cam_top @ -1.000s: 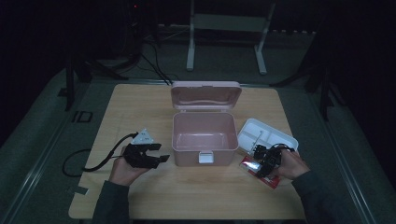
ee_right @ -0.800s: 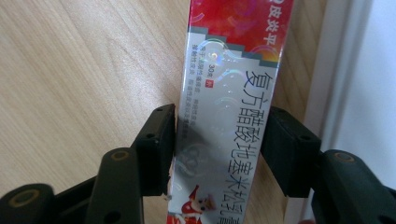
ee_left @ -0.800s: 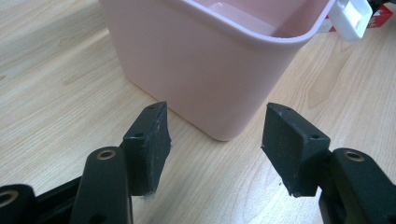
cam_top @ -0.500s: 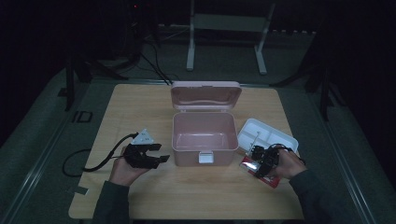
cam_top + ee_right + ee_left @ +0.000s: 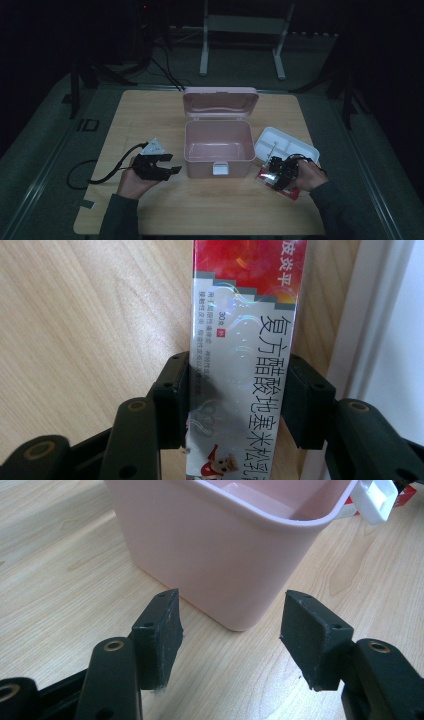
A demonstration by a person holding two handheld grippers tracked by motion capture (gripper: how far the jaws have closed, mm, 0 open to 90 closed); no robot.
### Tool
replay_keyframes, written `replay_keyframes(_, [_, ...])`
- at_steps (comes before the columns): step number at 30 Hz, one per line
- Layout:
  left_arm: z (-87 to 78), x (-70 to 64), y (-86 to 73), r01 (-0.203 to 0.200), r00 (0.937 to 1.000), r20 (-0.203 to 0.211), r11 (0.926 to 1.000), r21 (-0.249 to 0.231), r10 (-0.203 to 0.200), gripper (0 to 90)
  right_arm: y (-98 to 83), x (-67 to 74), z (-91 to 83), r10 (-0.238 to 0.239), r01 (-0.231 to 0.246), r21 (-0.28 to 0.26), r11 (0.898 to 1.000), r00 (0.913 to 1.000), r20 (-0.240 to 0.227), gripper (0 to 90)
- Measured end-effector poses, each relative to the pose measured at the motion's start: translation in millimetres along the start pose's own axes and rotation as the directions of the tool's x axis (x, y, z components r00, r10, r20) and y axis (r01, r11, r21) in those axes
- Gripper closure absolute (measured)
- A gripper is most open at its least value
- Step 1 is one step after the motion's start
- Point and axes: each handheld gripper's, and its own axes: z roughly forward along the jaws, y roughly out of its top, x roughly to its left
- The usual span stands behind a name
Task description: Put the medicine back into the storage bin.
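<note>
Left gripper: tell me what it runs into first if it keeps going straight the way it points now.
The left gripper, jaws open with nothing between them, points at the near corner of the pink box. Going straight, it would likely meet that corner wall first; bare table lies between, though depth is hard to judge.

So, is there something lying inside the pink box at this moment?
No, in the high view the open pink box shows a bare floor with nothing in it.

I see pink open box [image 5: 235, 545] ahead of my left tongs | red-and-silver carton [image 5: 242, 365], black print, between my right tongs' black pads | white tray [image 5: 286, 148] just beside it | pale wood-grain table [image 5: 150, 115]
</note>
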Motion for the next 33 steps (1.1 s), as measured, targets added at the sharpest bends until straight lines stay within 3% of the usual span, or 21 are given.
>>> replay_keyframes(6, [0.6,-0.1,0.0,0.000,1.0000,0.001,1.0000,0.003,0.000,40.9,-2.4,3.7,-4.1,-0.014,0.014,0.003,1.000,0.9999,-0.003,51.3])
replay_keyframes(14, [0.6,-0.2,-0.1,0.000,1.0000,0.002,1.0000,0.003,0.000,40.9,-3.1,10.8,-24.5,-0.034,0.034,-0.017,0.999,0.9993,-0.016,51.4])
replay_keyframes(33, [0.5,-0.1,-0.1,-0.001,1.0000,0.004,1.0000,0.003,0.001,40.9,0.2,7.0,-81.4,-0.057,0.060,-0.068,0.996,0.9975,0.042,51.4])
